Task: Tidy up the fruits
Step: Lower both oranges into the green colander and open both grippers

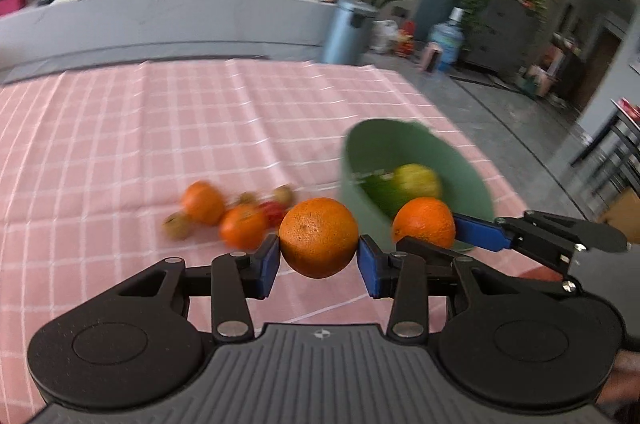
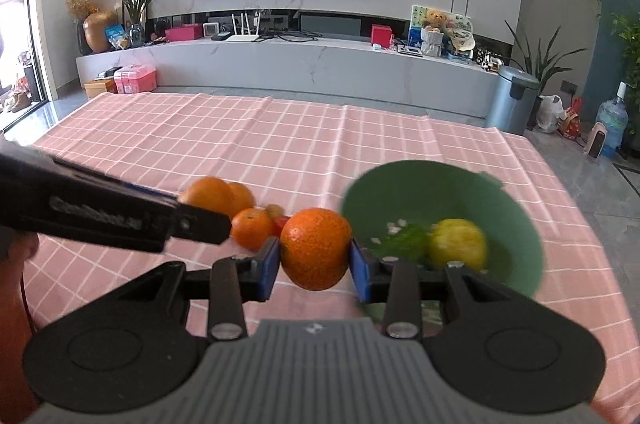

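My left gripper is shut on an orange and holds it above the pink checked cloth. My right gripper is shut on another orange, also seen in the left wrist view beside the green bowl. The bowl holds a yellow fruit and something green. Two more oranges lie on the cloth with small brown fruits and a red one.
The pink checked tablecloth covers the table. The left gripper's arm crosses the left of the right wrist view. Beyond the far edge stand a TV console, a grey bin and a water bottle.
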Available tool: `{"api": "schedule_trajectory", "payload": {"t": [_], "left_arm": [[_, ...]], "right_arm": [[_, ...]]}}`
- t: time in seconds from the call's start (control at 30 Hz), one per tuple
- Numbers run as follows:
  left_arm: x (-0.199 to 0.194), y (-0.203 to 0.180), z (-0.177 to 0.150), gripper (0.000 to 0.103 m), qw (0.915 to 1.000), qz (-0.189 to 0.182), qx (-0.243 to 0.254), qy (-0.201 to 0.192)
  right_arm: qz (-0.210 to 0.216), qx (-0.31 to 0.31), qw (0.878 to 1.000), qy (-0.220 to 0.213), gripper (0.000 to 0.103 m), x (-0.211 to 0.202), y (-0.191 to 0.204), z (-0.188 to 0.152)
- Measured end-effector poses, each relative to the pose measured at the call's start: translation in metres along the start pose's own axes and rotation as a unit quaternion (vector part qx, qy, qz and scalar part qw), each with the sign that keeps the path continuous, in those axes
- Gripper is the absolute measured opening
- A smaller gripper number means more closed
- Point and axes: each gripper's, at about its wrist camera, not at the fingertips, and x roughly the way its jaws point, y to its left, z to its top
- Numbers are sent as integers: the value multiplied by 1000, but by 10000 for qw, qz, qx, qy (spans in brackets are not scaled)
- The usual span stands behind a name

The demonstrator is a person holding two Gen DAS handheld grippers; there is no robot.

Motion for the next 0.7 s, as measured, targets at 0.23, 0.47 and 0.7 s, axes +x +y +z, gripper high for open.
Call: {"api": "schedule_trajectory", "payload": {"t": [0.23,0.47,0.7], "left_arm": [[23,-48,32,47,9956,-589,682,263],[66,-93,43,47,9785,-774,1756,749],[105,-108,38,47,9556,-739,2555,1271]], "right_arm": [[20,-296,9985,465,34,-17,-63,13],[292,-565,9930,1000,34,-3,-119,30],[743,-998,9787,1634,35,36,-144,39]]}}
